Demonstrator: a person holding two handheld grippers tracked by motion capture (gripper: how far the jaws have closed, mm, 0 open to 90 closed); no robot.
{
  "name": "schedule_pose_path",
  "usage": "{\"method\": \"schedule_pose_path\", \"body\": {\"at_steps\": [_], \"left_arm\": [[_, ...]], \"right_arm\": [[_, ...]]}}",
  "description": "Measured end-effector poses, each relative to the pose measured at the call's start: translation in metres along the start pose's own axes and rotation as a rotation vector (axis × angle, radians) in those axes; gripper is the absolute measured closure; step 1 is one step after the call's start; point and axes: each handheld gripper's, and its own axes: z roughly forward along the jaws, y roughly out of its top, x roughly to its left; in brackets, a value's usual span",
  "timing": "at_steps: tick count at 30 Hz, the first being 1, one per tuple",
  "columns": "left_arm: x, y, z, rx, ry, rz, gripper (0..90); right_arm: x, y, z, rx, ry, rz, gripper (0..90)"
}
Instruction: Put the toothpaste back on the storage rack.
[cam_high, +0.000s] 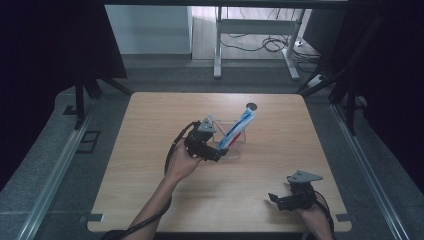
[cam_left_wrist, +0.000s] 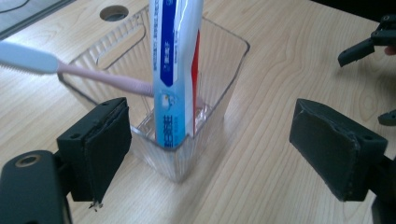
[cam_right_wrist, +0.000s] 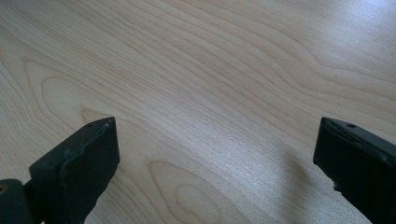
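A clear plastic box (cam_high: 235, 142) (cam_left_wrist: 224, 84) stands near the middle of the wooden table. A blue, white and red toothpaste tube (cam_high: 237, 130) (cam_left_wrist: 176, 70) leans upright in it, cap end down. A pink toothbrush (cam_left_wrist: 93, 74) with a white head also rests in the box, angled out to the left. My left gripper (cam_high: 216, 151) (cam_left_wrist: 210, 149) is open, its jaws wide on either side of the box's near corner, touching nothing. My right gripper (cam_high: 278, 199) (cam_right_wrist: 215, 168) is open over bare wood at the front right, far from the box.
A round cable hole (cam_high: 251, 106) (cam_left_wrist: 114, 12) lies in the table behind the box. The table edge (cam_high: 220, 231) runs just under my right hand. Beyond the table stand a desk frame (cam_high: 255, 45) and floor cables.
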Motion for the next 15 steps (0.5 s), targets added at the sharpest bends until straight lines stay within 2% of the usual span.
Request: {"method": "schedule_pose_path", "body": {"at_steps": [15], "left_arm": [[0.000, -0.024, -0.016, 0.002, 0.009, -0.019, 13.1]], "right_arm": [[0.001, 0.000, 0.001, 0.000, 0.000, -0.003, 0.2]]}}
